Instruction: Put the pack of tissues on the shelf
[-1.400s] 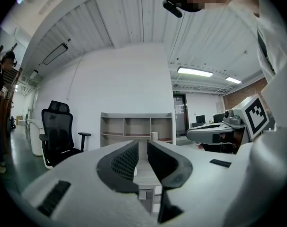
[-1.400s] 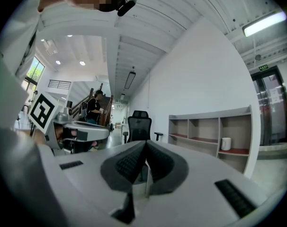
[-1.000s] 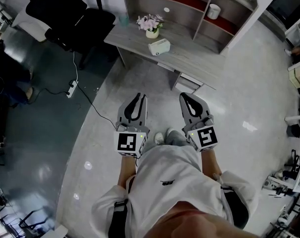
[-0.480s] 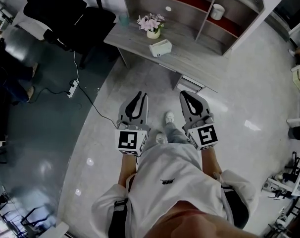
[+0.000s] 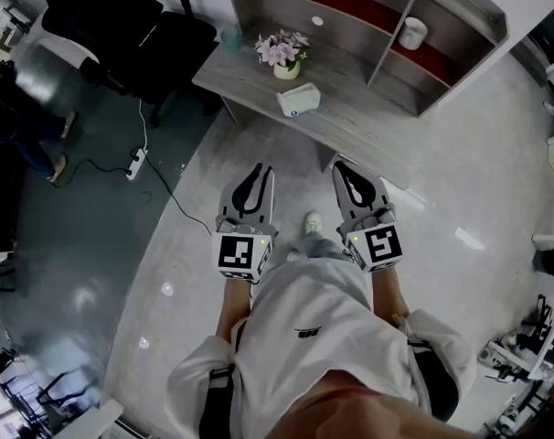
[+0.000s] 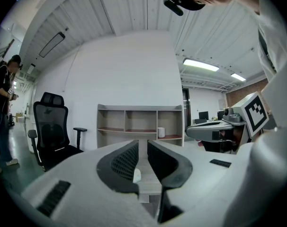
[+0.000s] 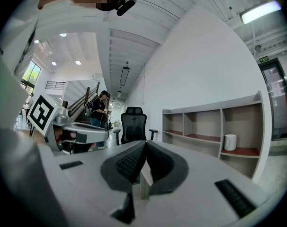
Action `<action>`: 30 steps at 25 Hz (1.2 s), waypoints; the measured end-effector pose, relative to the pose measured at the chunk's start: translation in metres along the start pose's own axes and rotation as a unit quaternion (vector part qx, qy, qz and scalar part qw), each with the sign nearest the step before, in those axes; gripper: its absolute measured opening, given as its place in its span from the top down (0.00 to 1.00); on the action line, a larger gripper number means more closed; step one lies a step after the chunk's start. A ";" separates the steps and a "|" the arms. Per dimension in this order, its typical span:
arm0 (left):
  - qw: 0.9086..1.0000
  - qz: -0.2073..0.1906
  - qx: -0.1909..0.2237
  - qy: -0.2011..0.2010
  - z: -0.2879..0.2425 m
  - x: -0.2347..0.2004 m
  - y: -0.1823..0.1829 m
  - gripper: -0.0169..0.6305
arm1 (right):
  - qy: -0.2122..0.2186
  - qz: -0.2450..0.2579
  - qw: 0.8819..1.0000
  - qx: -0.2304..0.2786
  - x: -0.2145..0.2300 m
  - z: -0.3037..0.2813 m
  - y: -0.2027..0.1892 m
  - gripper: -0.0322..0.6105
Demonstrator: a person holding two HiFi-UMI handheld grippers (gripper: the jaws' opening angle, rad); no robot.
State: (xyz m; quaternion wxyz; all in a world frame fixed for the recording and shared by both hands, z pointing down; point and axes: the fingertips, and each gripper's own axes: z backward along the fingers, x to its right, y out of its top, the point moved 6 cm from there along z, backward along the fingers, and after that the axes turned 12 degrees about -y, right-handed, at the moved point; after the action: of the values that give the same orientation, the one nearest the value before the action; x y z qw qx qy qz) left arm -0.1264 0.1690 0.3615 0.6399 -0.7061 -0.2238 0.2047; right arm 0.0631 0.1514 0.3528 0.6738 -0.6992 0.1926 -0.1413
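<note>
Head view, with both gripper views. I have the left gripper and the right gripper held side by side above the floor, short of the desk's front edge and pointed toward it. Left claw clenched: in its own view I see only a thin slit between the pads, with nothing in it. Right claw clenched and empty, its tips meeting. The pack of tissues lies on the desk near the front edge, toward the left end, well apart from both grippers. A flower pot stands just behind it. The shelf runs along the desk's back edge; a white cup sits in its right compartment. A black chair stands beyond the desk's left end.
</note>
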 end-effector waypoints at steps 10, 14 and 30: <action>1.000 -0.010 -0.006 0.022 -0.059 -0.010 0.014 0.91 | 0.030 -0.009 0.999 0.005 0.051 -0.048 -0.001 0.91; 0.999 -0.014 -0.011 0.031 -0.076 -0.010 0.016 0.91 | 0.043 -0.014 0.999 0.008 0.065 -0.061 0.000 0.91; 0.999 -0.008 -0.030 0.043 -0.125 -0.039 0.000 0.91 | 0.061 -0.015 0.998 -0.005 0.089 -0.110 -0.017 0.91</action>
State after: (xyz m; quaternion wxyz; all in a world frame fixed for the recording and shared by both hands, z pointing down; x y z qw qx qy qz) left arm -0.0858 0.0448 0.3741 0.6289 -0.7315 -0.2076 0.1622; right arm 0.0929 0.0137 0.3697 0.6550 -0.6955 0.2239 -0.1929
